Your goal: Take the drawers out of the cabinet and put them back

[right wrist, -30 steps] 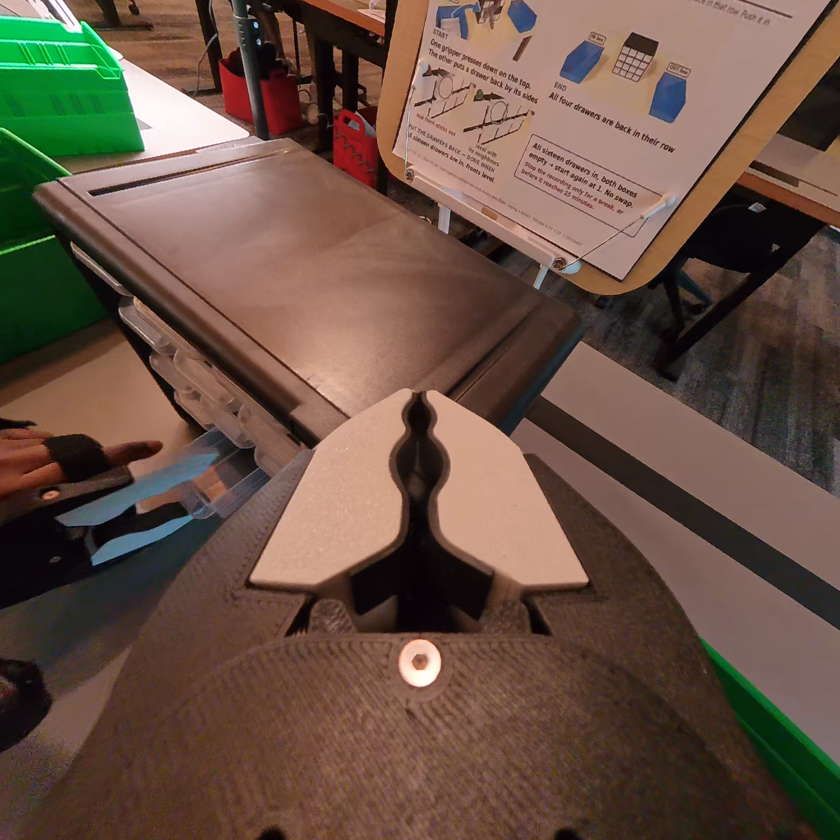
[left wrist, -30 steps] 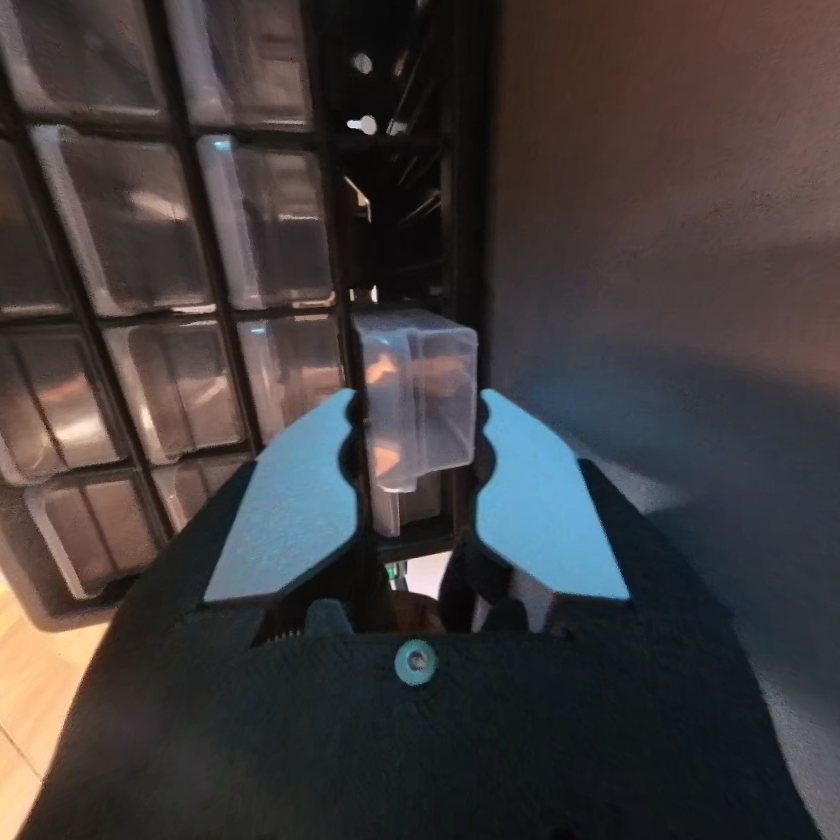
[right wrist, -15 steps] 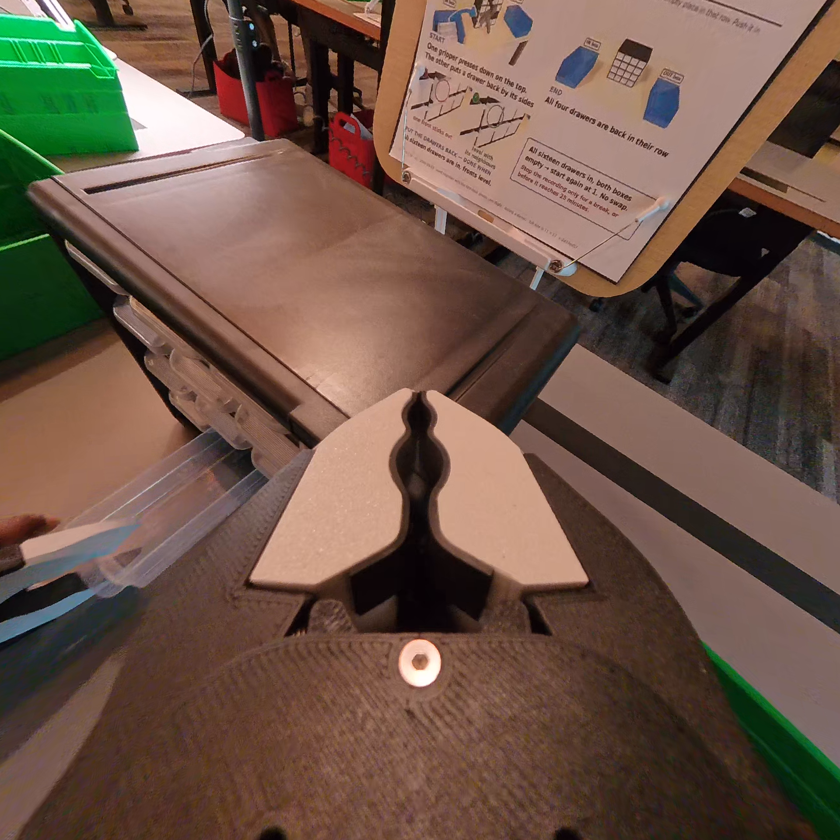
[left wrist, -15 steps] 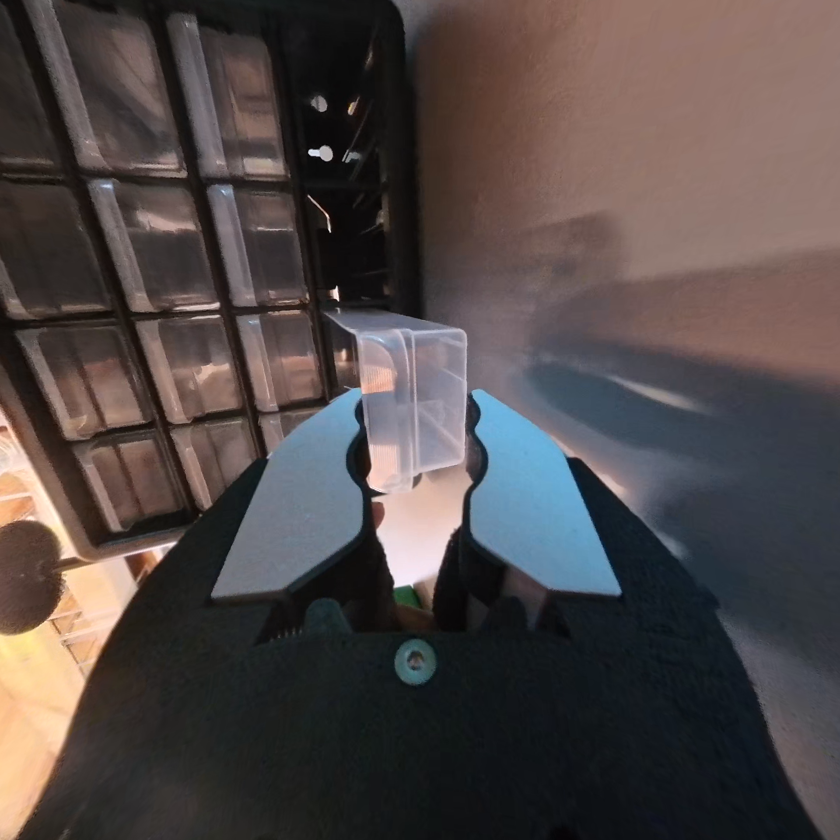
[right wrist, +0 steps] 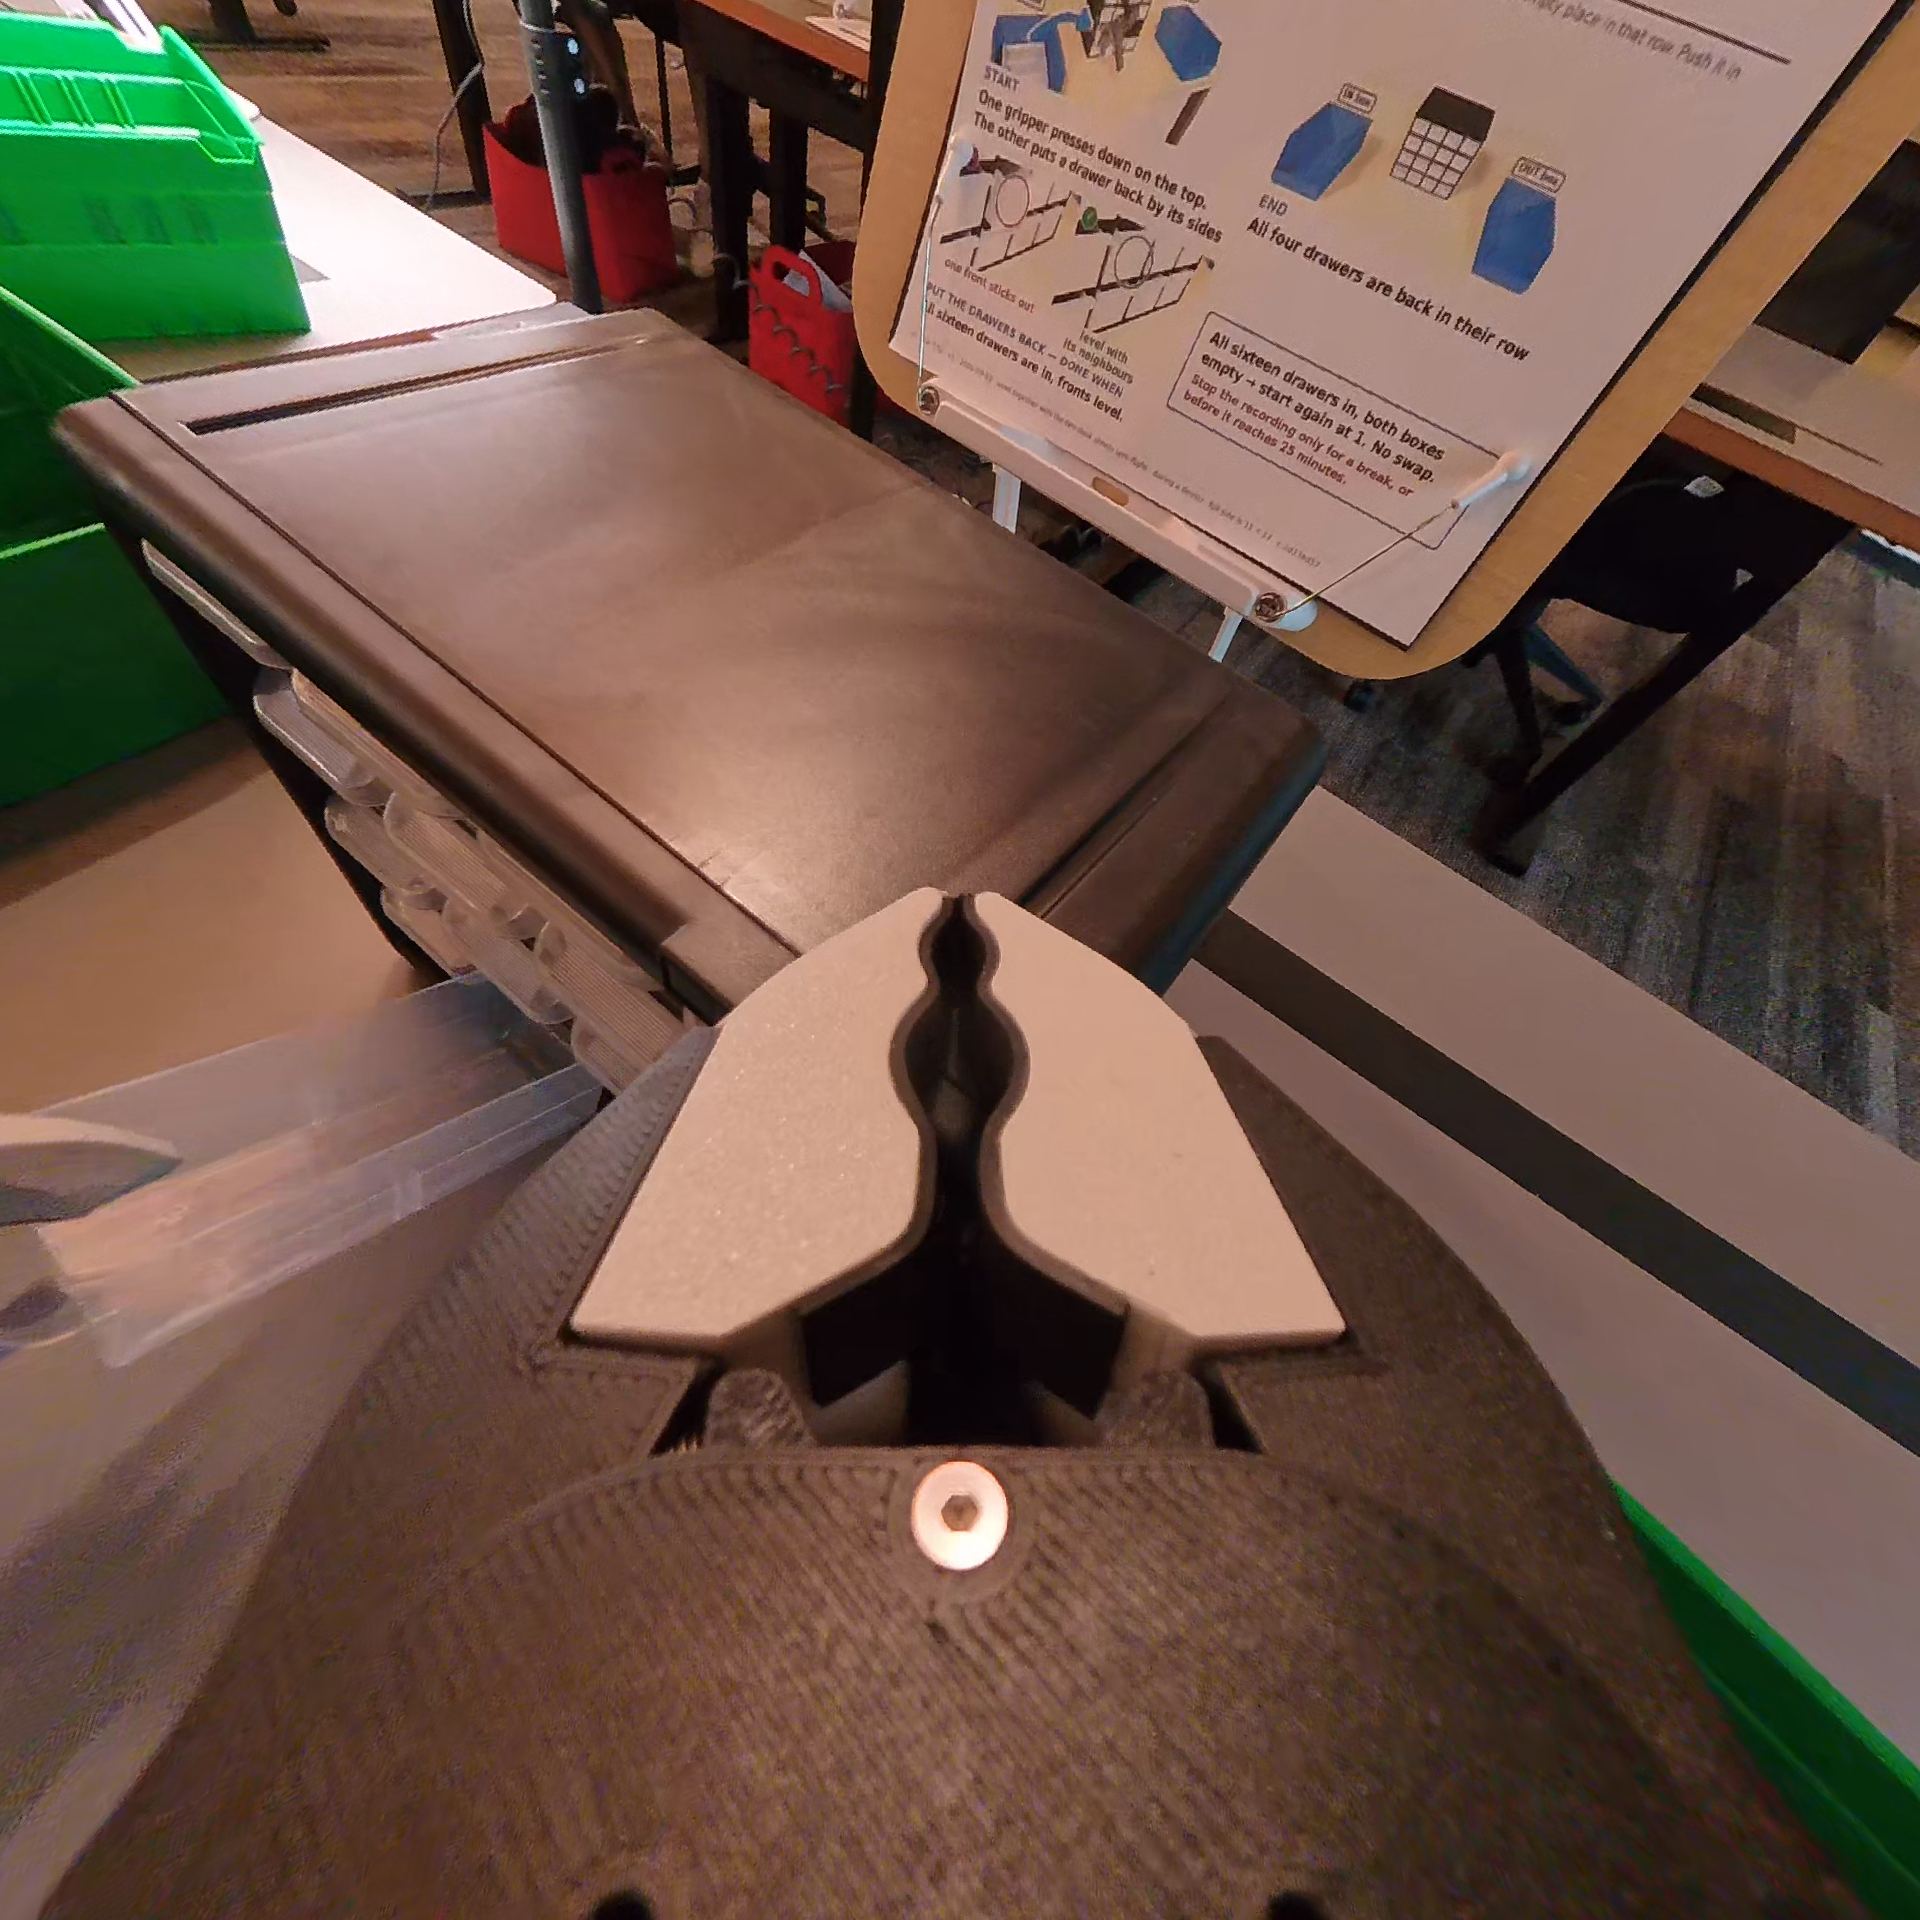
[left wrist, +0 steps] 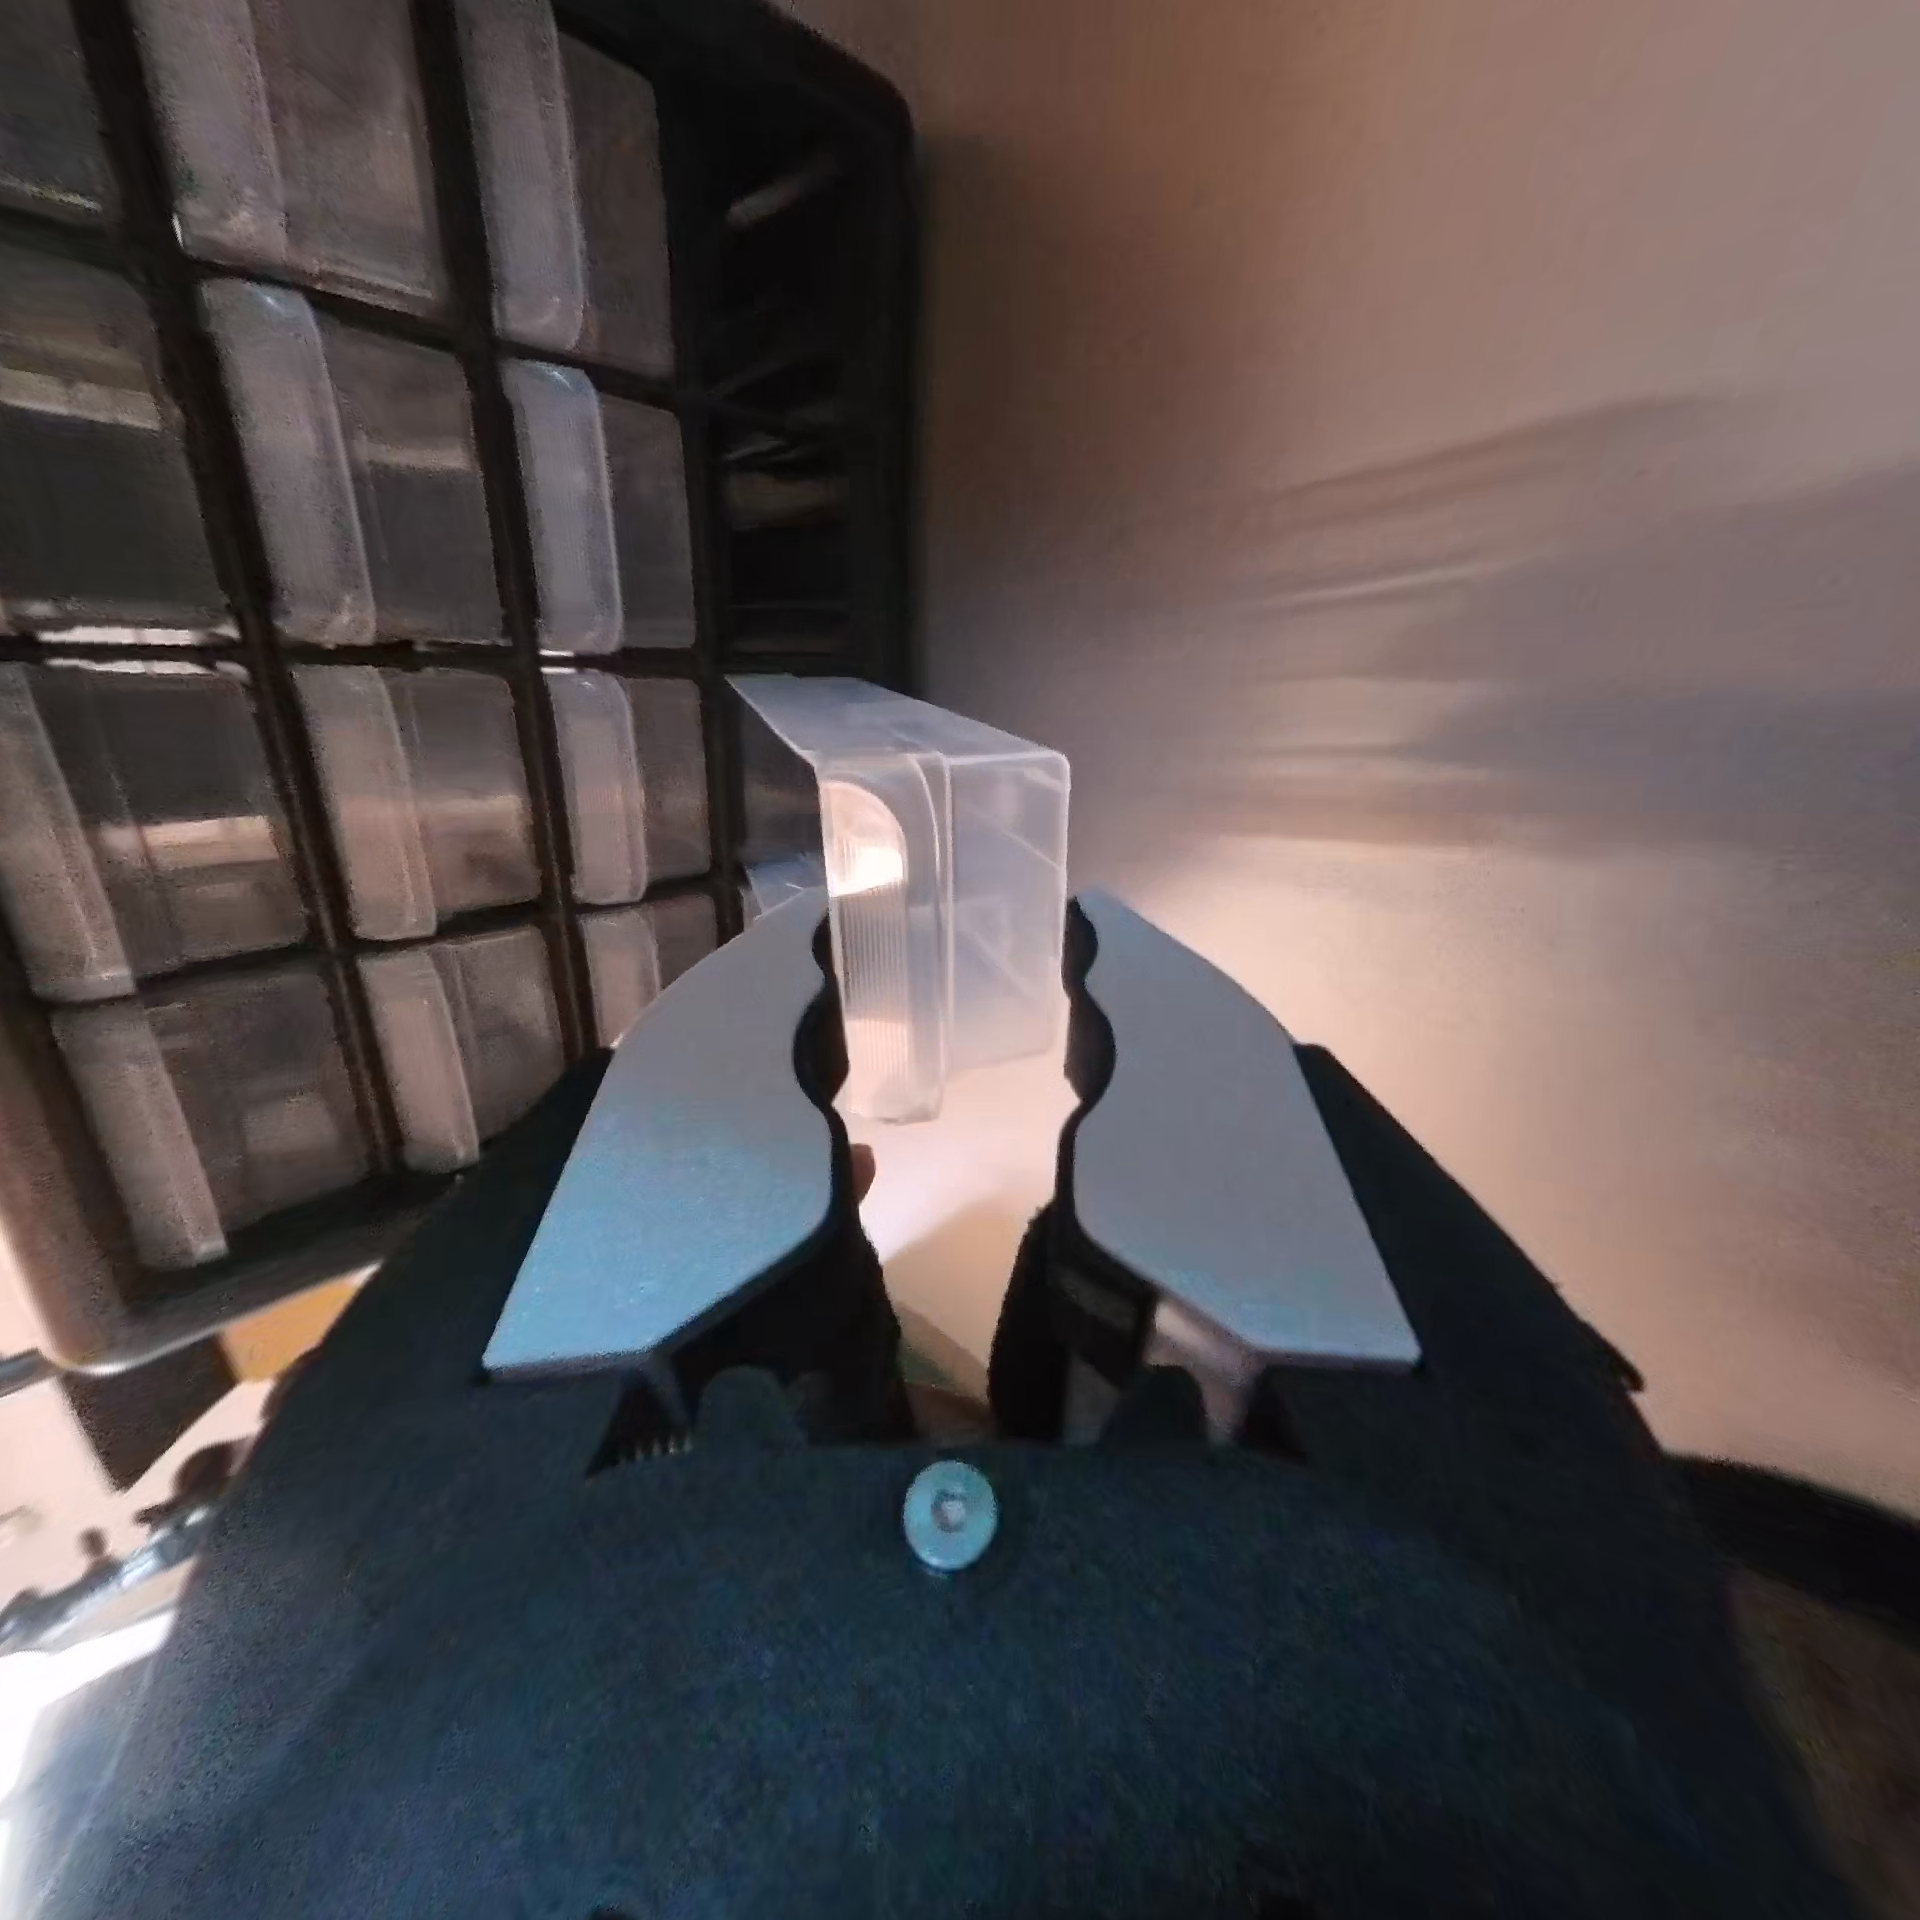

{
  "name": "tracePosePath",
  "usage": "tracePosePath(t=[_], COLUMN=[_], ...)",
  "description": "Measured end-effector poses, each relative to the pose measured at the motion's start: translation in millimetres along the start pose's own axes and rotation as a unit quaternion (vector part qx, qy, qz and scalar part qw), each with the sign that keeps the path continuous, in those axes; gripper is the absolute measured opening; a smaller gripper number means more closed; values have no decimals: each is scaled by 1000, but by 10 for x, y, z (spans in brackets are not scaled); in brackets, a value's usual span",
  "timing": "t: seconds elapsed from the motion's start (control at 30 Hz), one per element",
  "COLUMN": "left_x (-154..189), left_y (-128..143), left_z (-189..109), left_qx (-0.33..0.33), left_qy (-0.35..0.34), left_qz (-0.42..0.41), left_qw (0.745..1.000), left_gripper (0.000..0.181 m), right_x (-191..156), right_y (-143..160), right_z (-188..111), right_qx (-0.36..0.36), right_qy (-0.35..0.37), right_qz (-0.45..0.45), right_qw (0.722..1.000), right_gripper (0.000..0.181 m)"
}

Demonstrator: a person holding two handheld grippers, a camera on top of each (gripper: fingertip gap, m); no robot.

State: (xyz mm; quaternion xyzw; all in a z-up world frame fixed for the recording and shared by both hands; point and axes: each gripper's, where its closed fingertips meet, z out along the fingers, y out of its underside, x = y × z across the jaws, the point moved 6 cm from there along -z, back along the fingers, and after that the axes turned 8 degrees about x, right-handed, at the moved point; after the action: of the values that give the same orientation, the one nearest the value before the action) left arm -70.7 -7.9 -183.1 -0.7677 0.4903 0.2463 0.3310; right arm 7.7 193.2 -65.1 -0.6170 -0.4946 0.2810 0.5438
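Observation:
The black cabinet fills the left of the left wrist view, with several clear drawers in its slots. My left gripper is shut on the sides of a clear drawer that sticks far out of the cabinet's edge column. That drawer also shows in the right wrist view, reaching out from the cabinet front to the lower left. My right gripper is shut and empty, its tips at the near corner of the cabinet top.
Empty slots lie beside the held drawer. Green bins stand to the left of the cabinet. An instruction board stands behind it. A green bin edge is at the lower right. The table carries a black stripe.
My left gripper has drawn back from the cabinet with the clear drawer, which now sticks out much farther. My right gripper has stayed on the cabinet top.

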Motion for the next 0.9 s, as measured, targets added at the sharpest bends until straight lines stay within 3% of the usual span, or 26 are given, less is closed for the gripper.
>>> tracePosePath(t=[0.13,0.3,0.53,0.73,0.83,0.9], left_x=[-109,139,535,623,563,486], left_y=[-15,-13,-37,92,168,196], left_z=[-49,-44,-137,-187,-241,-299], left_qx=[3,-12,10,26,32,37], left_qy=[37,14,-119,-245,-296,-336], left_qz=[-15,-1,70,94,98,102], left_qw=[999,1000,990,965,949,936], left_gripper=[40,40,40,39,39,39], right_x=[2,2,-17,-49,-261,-531], right_y=[3,-3,-3,-3,7,61], right_z=[-1,0,-1,-34,-178,-304], right_qx=[2,-2,0,1,45,81], right_qy=[-1,-3,13,37,12,-58], right_qz=[2,-3,-14,-24,8,79], right_qw=[1000,1000,1000,999,999,992], right_gripper=[1,1,1,2,29,71])
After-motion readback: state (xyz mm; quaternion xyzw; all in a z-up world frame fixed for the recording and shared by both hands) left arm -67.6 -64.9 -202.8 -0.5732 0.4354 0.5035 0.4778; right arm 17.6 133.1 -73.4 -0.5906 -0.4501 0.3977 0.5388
